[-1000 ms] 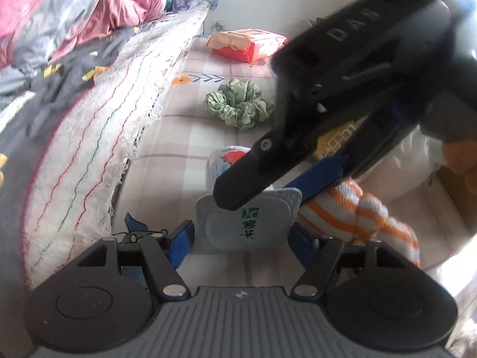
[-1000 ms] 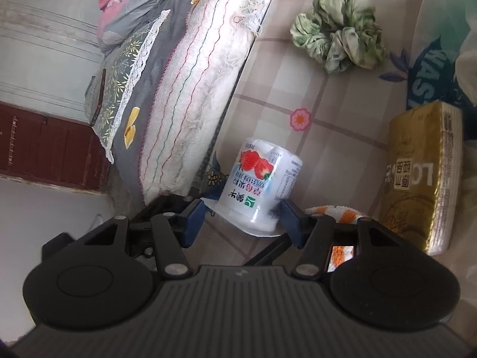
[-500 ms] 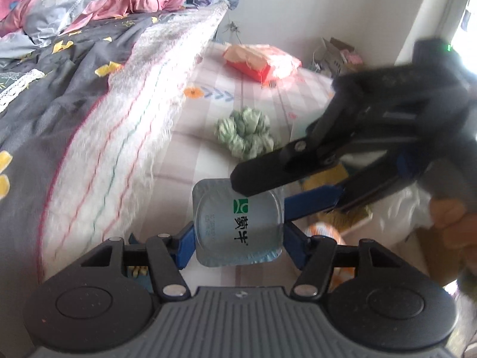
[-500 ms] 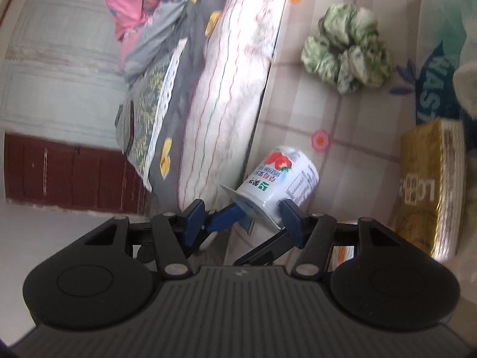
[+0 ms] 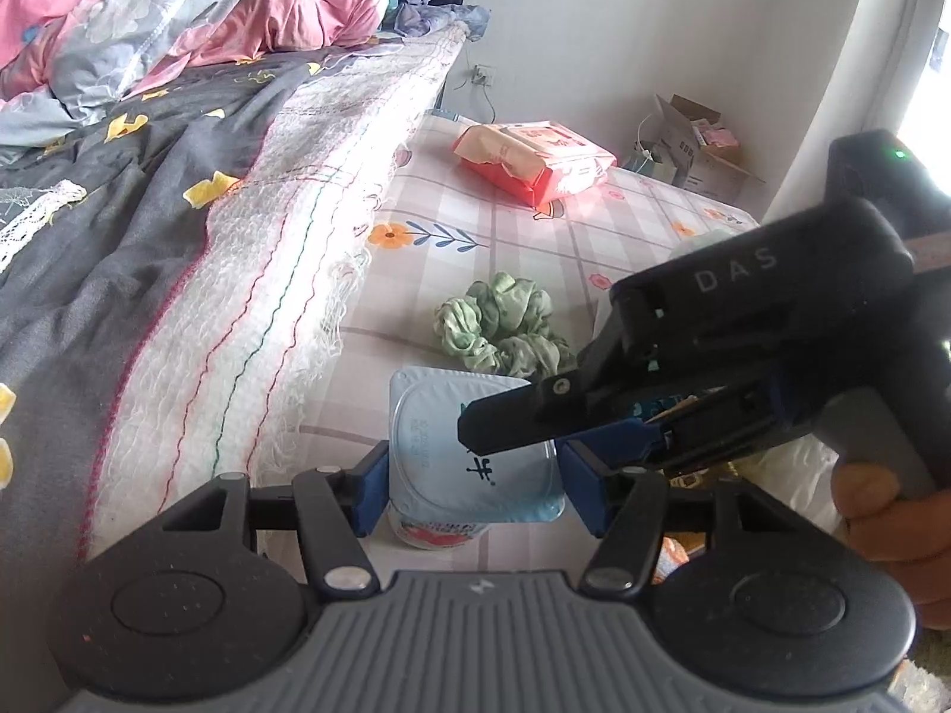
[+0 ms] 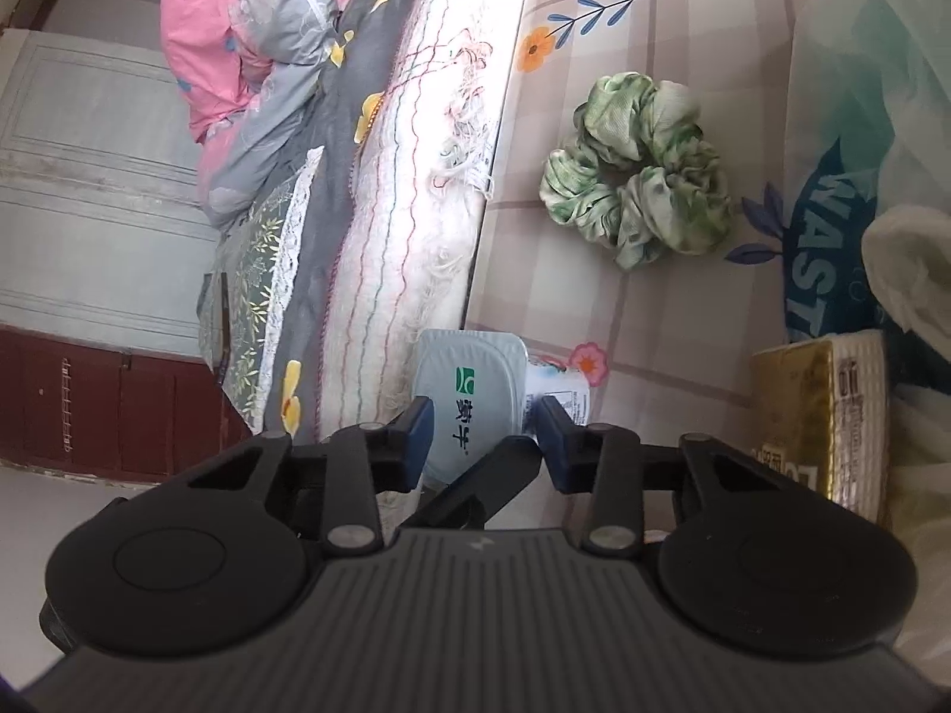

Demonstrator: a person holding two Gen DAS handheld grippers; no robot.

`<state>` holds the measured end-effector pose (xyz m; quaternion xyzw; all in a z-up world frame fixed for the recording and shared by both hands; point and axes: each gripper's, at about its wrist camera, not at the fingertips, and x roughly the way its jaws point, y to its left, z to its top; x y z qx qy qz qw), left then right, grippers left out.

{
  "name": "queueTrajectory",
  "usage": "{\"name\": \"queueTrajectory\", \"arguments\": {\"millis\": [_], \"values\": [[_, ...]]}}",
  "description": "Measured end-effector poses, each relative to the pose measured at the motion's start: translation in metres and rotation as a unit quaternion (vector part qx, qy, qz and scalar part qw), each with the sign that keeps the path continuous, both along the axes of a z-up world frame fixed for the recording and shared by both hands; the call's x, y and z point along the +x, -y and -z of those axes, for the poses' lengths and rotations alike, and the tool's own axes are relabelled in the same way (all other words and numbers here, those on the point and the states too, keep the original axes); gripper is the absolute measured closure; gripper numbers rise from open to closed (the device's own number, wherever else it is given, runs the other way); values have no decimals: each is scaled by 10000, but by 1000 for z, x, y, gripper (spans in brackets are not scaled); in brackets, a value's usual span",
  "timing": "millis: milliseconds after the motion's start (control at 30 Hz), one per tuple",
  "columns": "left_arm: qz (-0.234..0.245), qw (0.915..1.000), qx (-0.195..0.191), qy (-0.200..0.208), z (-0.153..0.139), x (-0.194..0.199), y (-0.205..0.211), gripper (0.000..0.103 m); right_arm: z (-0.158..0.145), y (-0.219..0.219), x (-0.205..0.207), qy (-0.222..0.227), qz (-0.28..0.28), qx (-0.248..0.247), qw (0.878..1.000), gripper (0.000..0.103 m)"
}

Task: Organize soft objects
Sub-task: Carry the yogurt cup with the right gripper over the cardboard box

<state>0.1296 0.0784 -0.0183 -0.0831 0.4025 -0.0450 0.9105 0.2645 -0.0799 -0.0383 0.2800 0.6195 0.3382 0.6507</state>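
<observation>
The left hand-held gripper [image 5: 472,487] is clamping its blue pads on the foil-lidded rim of a yogurt cup [image 5: 440,445], carrying it above the checked bed sheet [image 5: 511,226]. The right hand-held gripper [image 6: 484,445] has just been closing its jaws; they are standing around the cup's lid, and I cannot tell whether its pads are pressing. A green scrunchie [image 6: 639,202] is lying on the sheet just beyond, a gold tissue pack [image 6: 823,416] is sitting to the right, and a red packet [image 5: 535,163] is lying farther back.
</observation>
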Motion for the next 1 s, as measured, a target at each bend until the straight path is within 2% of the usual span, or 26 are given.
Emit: {"name": "queueTrajectory", "arguments": {"millis": [133, 267, 467, 600, 700, 867, 1000], "values": [[17, 10000, -8, 87, -14, -5, 4, 42, -12, 9, -5, 41, 29, 133, 9999, 67], [160, 9993, 39, 329, -37, -13, 17, 42, -36, 27, -14, 245, 107, 312, 9992, 67], [686, 9943, 113, 808, -83, -17, 60, 43, -82, 86, -31, 629, 490, 572, 9952, 67], [1201, 9863, 122, 1121, -107, -19, 110, 43, -112, 146, -48, 989, 953, 565, 9889, 67], [1642, 9796, 9, 1160, -117, -17, 153, 43, -127, 197, -63, 1131, 1342, 476, 9833, 66], [2424, 9640, -97, 1089, -121, -18, 231, 43, -137, 282, -95, 1179, 1965, 235, 9731, 65], [2911, 9536, -138, 755, -109, -19, 285, 43, -124, 338, -121, 967, 2368, 88, 9667, 64]]}}
